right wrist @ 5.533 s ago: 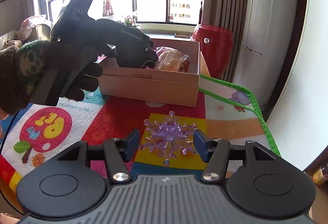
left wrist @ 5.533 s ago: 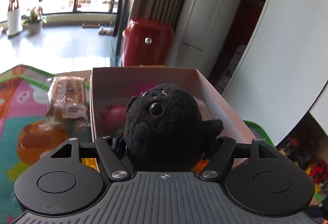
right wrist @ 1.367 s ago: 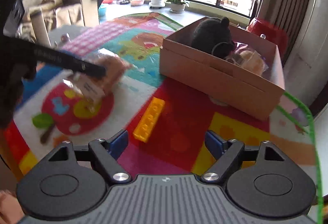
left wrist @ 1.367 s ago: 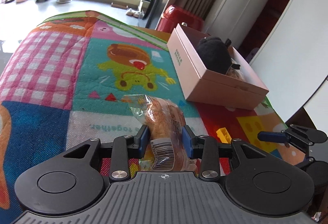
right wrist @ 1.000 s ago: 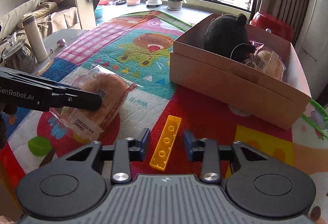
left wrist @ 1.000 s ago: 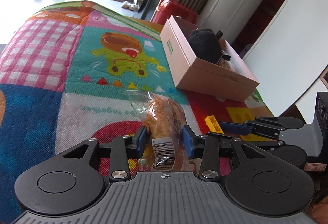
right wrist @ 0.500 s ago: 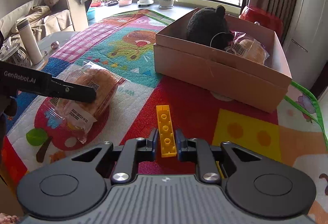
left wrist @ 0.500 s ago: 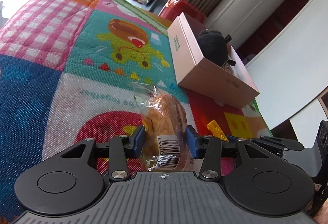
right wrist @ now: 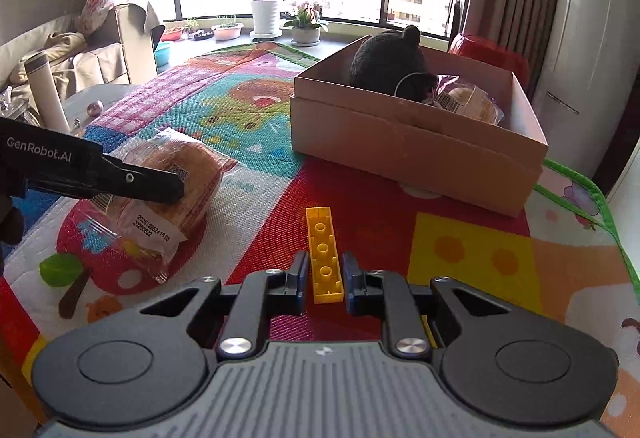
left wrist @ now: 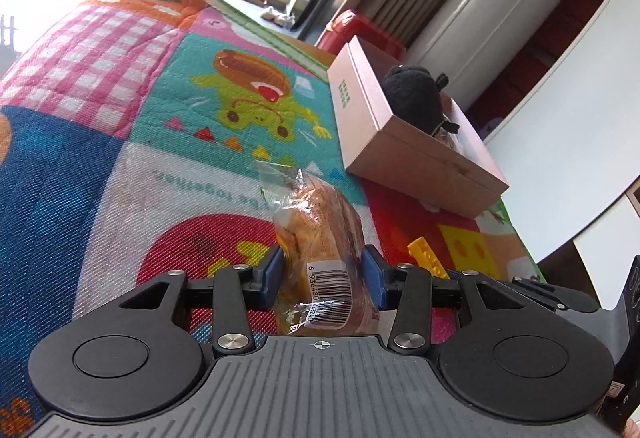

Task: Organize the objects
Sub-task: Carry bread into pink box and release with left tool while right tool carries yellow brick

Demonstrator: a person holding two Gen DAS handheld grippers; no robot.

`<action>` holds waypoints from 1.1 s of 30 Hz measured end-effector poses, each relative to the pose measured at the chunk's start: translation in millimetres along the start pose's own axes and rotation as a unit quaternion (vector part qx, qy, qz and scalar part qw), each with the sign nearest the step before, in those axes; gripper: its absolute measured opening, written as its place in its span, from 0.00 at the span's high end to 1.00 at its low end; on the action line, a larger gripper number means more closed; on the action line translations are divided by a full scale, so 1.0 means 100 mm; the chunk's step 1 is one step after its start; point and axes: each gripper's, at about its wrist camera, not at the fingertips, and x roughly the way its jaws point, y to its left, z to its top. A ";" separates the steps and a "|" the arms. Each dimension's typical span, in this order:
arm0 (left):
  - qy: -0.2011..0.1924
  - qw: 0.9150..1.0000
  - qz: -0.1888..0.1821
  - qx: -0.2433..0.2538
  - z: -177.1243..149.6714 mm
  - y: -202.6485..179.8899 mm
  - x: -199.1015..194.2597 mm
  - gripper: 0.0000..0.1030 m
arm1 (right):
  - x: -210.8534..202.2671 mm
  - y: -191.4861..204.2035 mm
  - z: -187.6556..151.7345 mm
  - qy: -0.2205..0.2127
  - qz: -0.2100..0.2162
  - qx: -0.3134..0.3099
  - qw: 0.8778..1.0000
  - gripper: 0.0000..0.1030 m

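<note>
My left gripper is shut on a wrapped bread loaf that rests on the colourful play mat; the loaf also shows in the right wrist view, with the left gripper's finger against it. My right gripper is shut on a yellow toy brick, which still touches the mat; the brick also shows in the left wrist view. A cardboard box stands further back and holds a black plush toy and another wrapped bread.
A red bin stands behind the box. A sofa with cushions and a side table with a white bottle are at the left. Potted plants line the window sill. The mat's green edge runs at the right.
My right gripper has closed its fingers onto the yellow brick. My left gripper keeps its hold on the bread loaf and has shifted a little.
</note>
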 end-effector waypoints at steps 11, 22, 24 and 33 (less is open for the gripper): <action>0.007 1.000 -0.008 0.023 -0.25 -0.18 -0.24 0.60 | -0.51 -0.04 -0.16 -0.028 -0.015 0.014 0.999 0.86; -0.038 0.997 -0.038 0.059 -0.24 -0.53 -0.60 0.61 | -0.83 -0.33 -0.22 -0.044 -0.027 0.067 0.996 0.86; -0.044 0.996 -0.044 0.059 -0.23 -0.58 -0.65 0.62 | -0.89 -0.38 -0.23 -0.046 -0.027 0.075 0.996 0.86; -0.069 0.987 -0.083 0.115 -0.08 -1.00 -0.82 0.62 | -1.18 -0.64 -0.26 -0.071 -0.032 0.111 0.991 0.86</action>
